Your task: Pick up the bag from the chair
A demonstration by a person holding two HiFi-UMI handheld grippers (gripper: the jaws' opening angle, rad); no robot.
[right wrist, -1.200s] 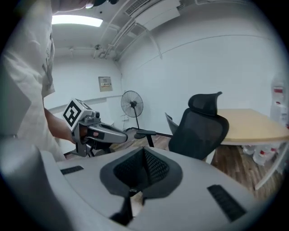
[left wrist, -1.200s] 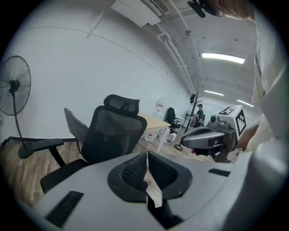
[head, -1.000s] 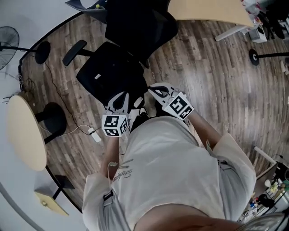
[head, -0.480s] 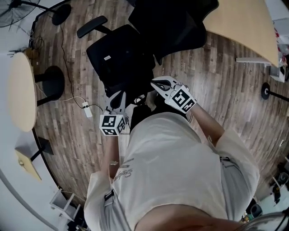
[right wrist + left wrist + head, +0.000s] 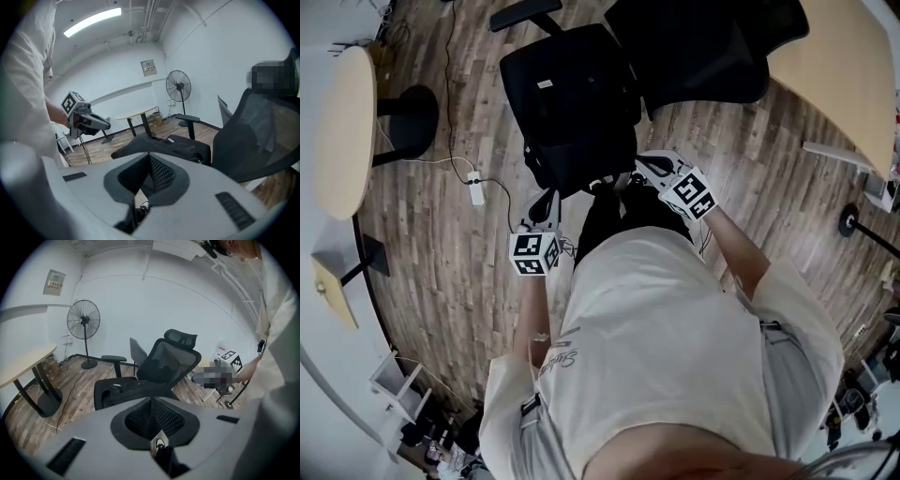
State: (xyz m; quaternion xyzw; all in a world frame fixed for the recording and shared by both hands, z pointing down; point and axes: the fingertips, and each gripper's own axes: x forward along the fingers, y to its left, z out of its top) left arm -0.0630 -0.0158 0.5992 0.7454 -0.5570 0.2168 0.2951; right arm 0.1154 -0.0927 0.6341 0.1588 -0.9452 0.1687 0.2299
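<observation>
A black bag (image 5: 572,103) with a small white label lies slumped over the seat of a black mesh office chair (image 5: 703,47). My left gripper (image 5: 546,199) hovers just short of the seat's front edge, jaws shut with nothing between them. My right gripper (image 5: 642,164) sits at the seat's front right corner, also shut and holding nothing. In the left gripper view the bag (image 5: 136,387) lies beyond the left gripper (image 5: 151,401), with the backrest (image 5: 171,364) behind it. From the right gripper (image 5: 149,157), the bag (image 5: 159,145) shows straight ahead and the chair's backrest (image 5: 262,136) to the right.
A round table (image 5: 342,131) stands to the left, with a power strip (image 5: 474,187) and cable on the wood floor near it. A desk (image 5: 853,75) fills the upper right. A pedestal fan (image 5: 83,322) stands by the far wall. The chair's armrest (image 5: 525,14) sticks out left.
The chair and bag have come closer to both grippers as the person stepped forward. The right gripper now reaches the seat's edge. Both grippers stay shut.
</observation>
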